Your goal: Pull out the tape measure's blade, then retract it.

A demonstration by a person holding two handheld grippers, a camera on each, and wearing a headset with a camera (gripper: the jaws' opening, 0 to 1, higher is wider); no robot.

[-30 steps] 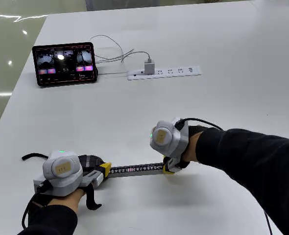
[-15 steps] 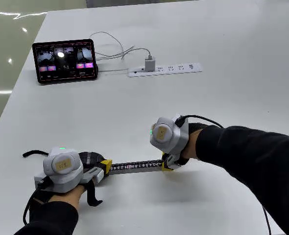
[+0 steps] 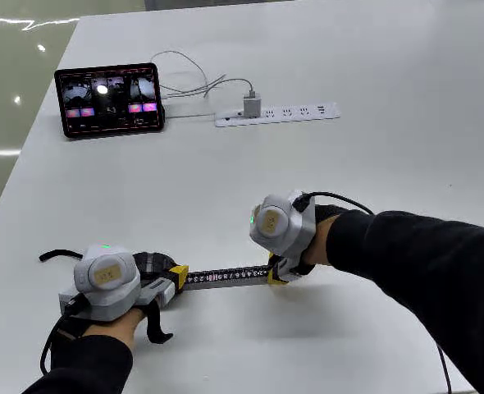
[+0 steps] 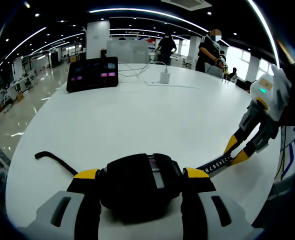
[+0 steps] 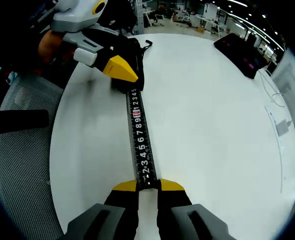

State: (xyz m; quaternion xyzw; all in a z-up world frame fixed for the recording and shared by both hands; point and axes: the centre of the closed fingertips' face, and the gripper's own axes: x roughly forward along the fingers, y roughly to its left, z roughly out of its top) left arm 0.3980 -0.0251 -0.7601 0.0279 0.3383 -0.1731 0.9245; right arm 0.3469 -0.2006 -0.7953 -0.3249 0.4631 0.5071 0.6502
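The black tape measure case [image 4: 140,184] lies on the white table [image 3: 308,180] with my left gripper [image 4: 141,174] shut on it, yellow fingertips [image 4: 86,174] pressing its sides. Its numbered blade [image 5: 140,142] runs out along the tabletop to my right gripper [image 5: 147,186], which is shut on the blade's end. From the head view, the case [image 3: 153,269] sits at the lower left under the left gripper [image 3: 170,281], and the short blade [image 3: 226,276] reaches the right gripper [image 3: 275,277]. A black wrist strap [image 4: 55,160] trails from the case.
A tablet [image 3: 108,100] with a lit screen stands at the back left. A white power strip [image 3: 279,114] with a charger and cables lies beside it. People stand at the far end of the hall [image 4: 207,47]. A mesh chair [image 5: 22,155] sits off the table's edge.
The right gripper has moved left toward the case with the blade end, and the exposed length of blade is shorter. The left gripper keeps its hold on the case.
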